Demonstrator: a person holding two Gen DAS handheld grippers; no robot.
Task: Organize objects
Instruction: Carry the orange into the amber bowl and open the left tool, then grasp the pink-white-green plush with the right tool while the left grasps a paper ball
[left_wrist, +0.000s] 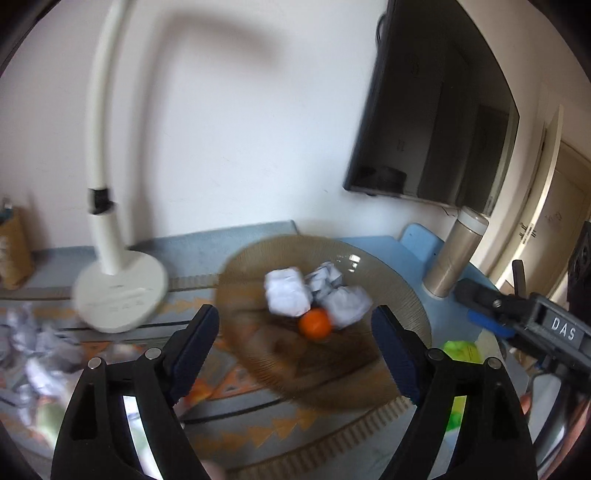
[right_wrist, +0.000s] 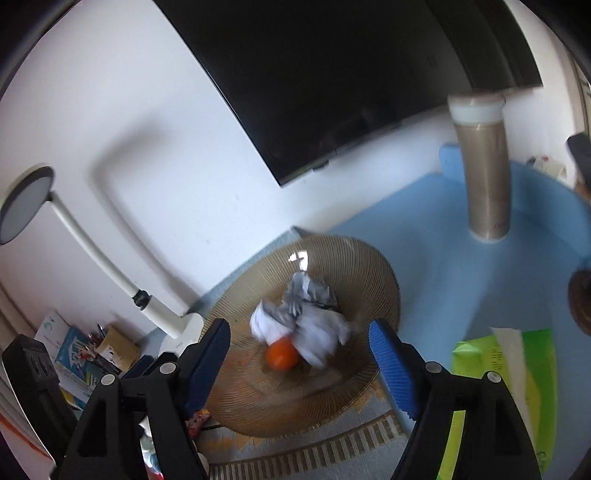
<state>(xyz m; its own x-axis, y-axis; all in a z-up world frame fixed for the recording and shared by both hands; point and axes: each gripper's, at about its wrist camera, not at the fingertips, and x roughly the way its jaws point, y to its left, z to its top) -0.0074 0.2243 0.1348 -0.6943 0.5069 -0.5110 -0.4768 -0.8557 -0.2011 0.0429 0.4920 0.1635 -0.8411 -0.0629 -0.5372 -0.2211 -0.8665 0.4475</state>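
A ribbed amber glass bowl sits on a patterned mat and holds three crumpled paper balls and an orange fruit. My left gripper is open and empty, hovering just in front of the bowl. The bowl, crumpled paper and orange fruit also show in the right wrist view. My right gripper is open and empty, jaws spread either side of the bowl's near rim; it also shows at the right of the left wrist view.
A white desk lamp stands left of the bowl. More crumpled paper lies at far left. A tan thermos stands on the blue table. A green tissue pack lies at right. Books and pens sit at left. A TV hangs on the wall.
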